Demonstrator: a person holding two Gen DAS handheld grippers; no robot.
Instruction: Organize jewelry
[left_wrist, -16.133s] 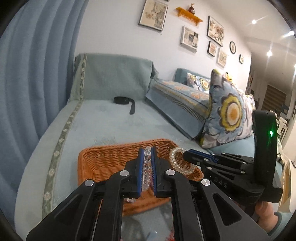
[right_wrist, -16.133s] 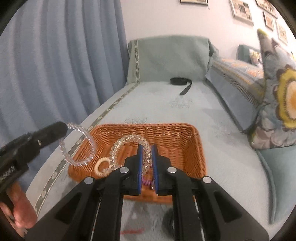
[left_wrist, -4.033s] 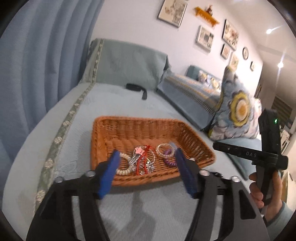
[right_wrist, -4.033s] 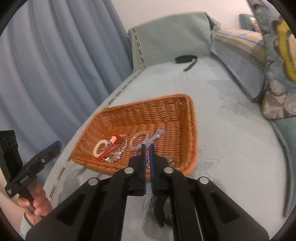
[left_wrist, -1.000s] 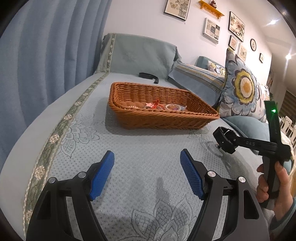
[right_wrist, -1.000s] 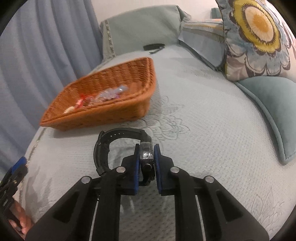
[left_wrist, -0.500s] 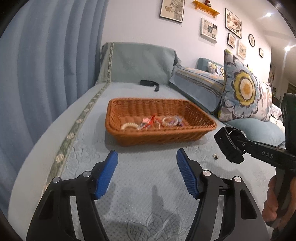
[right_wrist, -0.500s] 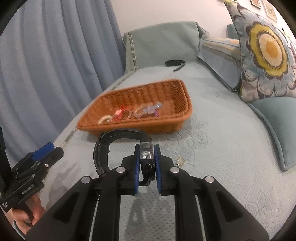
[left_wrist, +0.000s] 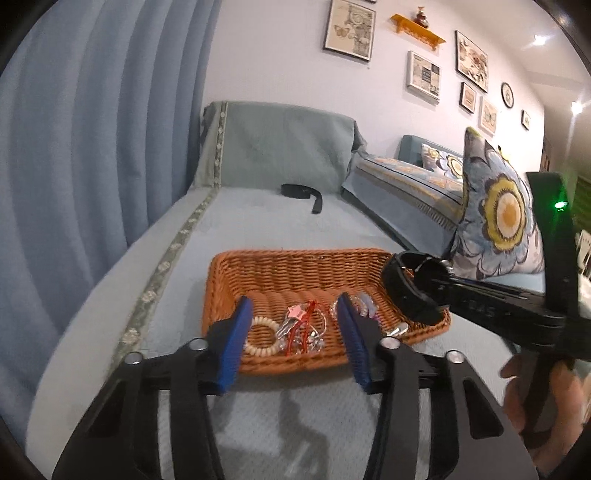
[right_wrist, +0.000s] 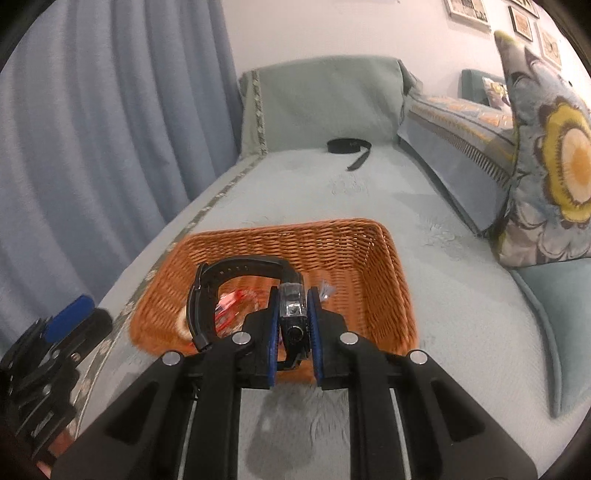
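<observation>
hand-held gripper (right_wrist: 292, 314) clamping watch (right_wrist: 236, 291), above basket (right_wrist: 388, 280)

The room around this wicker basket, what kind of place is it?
Most likely a home living room: a long sofa under a blue-green cover, a flower-patterned cushion leaning on it, framed pictures on the wall and a blue curtain beside it.

A quilted sofa seat (left_wrist: 258, 221) carries a wicker basket (left_wrist: 295, 262) and a black strap (left_wrist: 303, 192).
</observation>
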